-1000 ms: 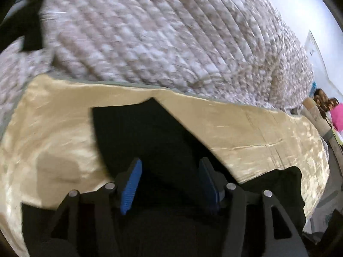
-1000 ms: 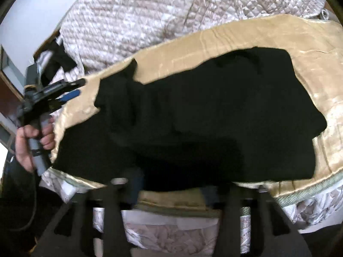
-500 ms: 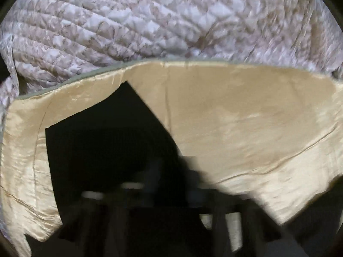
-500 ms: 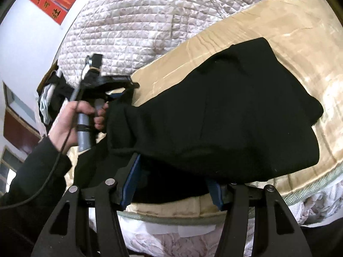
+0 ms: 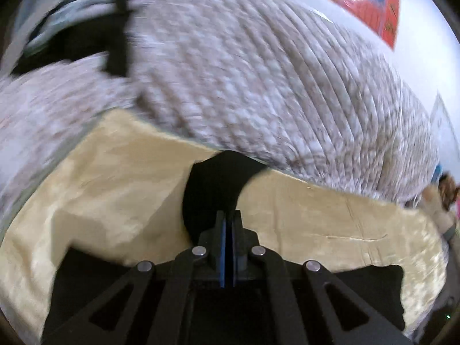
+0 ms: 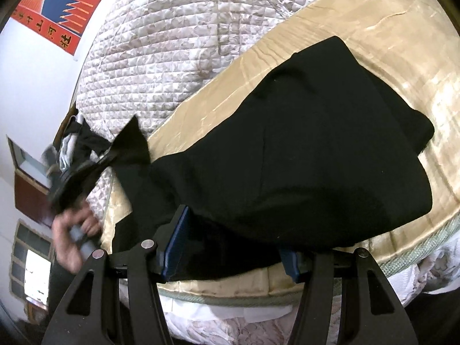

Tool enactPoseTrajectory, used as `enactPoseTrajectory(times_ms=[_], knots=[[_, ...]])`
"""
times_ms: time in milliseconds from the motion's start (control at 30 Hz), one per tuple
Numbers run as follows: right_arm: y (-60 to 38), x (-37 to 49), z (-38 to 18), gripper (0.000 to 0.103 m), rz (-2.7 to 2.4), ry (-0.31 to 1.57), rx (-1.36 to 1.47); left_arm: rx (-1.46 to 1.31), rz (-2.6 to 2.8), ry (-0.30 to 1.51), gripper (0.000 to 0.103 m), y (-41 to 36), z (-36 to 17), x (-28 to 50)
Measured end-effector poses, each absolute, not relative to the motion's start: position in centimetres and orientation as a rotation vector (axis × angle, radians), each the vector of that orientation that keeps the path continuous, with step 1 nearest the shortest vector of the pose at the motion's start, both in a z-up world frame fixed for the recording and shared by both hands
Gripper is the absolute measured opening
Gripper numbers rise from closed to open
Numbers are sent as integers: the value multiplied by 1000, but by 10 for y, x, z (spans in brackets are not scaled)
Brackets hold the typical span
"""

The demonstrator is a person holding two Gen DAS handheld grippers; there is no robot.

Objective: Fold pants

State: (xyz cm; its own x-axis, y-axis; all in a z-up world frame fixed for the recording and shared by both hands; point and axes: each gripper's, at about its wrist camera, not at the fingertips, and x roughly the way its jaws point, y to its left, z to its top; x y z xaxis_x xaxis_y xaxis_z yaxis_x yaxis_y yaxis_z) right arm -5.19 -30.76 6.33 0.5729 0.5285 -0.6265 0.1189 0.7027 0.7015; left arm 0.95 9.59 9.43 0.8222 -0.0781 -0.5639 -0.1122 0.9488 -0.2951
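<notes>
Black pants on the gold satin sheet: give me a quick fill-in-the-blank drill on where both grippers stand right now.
1. The left gripper has its jaws ____ on a corner of the black pants.
2. The right gripper has its jaws spread at the ____ edge of the pants.
3. The pants lie on a gold satin sheet of ____ colour.

Missing words: shut; near; gold
</notes>
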Motion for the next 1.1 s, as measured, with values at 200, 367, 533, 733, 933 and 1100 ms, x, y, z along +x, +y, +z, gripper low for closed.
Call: enactPoseTrajectory(times_ms=[200, 367, 533, 733, 933, 1100], knots=[[-310, -55, 62, 57, 272, 938, 806, -468, 149, 815, 9, 157, 16, -43], [-316, -61, 64, 57, 250, 907, 811, -449, 143, 816, 14, 160, 3, -55], [-326, -64, 60, 58, 192, 888, 845, -474, 160, 793, 41, 168, 4, -47], [-338, -64, 54, 59, 137, 881, 863, -306, 229, 818, 52, 152, 8, -10], [-339, -65, 54, 58, 119, 875, 838, -39, 347, 833, 14, 129, 3, 25], [-349, -69, 49, 41, 96, 862, 871, -274, 352, 747, 10, 160, 13, 3]])
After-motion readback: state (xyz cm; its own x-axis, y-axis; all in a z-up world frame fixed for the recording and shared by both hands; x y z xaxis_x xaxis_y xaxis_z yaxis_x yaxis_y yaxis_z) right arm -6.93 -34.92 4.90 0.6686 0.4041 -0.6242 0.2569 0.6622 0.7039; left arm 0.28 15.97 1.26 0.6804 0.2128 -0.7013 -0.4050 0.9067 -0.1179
